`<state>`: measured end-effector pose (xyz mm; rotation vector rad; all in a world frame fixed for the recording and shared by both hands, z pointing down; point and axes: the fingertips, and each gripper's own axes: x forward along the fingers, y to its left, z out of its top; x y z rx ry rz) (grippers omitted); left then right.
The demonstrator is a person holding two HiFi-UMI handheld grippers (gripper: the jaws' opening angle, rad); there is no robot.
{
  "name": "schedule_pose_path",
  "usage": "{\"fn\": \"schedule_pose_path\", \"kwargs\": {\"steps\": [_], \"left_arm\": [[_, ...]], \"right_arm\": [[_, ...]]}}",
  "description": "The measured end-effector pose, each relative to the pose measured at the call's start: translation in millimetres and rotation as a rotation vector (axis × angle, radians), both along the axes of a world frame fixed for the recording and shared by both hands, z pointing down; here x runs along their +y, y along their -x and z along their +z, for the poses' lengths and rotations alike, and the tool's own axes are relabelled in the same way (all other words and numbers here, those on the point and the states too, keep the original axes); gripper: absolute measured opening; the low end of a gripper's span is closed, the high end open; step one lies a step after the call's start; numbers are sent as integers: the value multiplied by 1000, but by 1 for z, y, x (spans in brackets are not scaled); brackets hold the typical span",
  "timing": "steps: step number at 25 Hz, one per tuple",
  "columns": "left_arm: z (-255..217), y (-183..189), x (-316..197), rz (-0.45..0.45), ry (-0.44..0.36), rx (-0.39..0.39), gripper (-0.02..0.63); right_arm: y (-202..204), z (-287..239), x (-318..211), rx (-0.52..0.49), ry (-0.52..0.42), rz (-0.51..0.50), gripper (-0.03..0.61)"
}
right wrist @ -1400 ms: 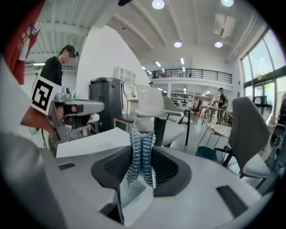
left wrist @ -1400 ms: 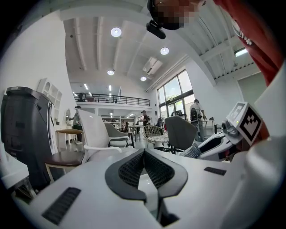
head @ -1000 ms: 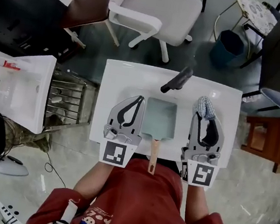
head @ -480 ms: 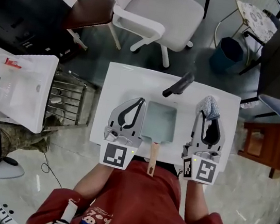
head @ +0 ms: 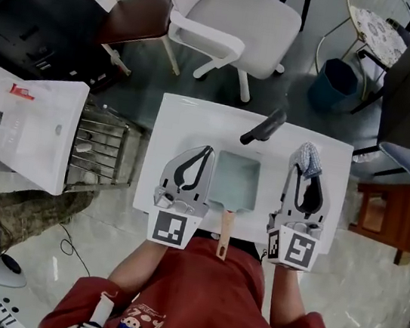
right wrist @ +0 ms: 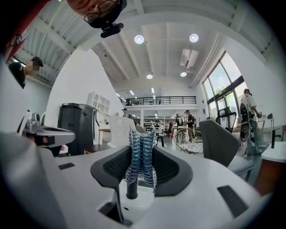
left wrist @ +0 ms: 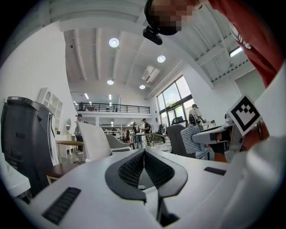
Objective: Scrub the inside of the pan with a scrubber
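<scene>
Hardly anything has moved: my right gripper (head: 305, 171) keeps its fingers clamped on the scrubber (head: 306, 157), and my left gripper (head: 204, 152) has its fingers closed and empty. They flank the pan (head: 235, 178) at the counter's (head: 189, 119) near edge, so no scrubbing yet.

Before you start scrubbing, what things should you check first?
1. Scrubber held by right claw: ok, pinched between its jaws.
2. Pan flat on the table, between both claws: ok.
3. Pan's inside free of things: ok.
4. Left claw steadying the pan handle: not ok; it is shut on nothing beside the pan.
5. Scrubber over the pan: not ok; it sits off to the pan's right.
6. Where the dirt is: cannot tell.
</scene>
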<state>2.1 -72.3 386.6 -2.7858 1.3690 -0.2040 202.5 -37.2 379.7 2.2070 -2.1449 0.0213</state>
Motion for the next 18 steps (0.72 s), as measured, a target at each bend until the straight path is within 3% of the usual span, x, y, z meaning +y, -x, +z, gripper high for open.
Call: {"fn": "schedule_pose_path", "kwargs": {"steps": [18], "left_arm": [[1,3,0,-21,-1,-1,17]], "right_arm": [[2,8,-3,1,2,-25,163]]}}
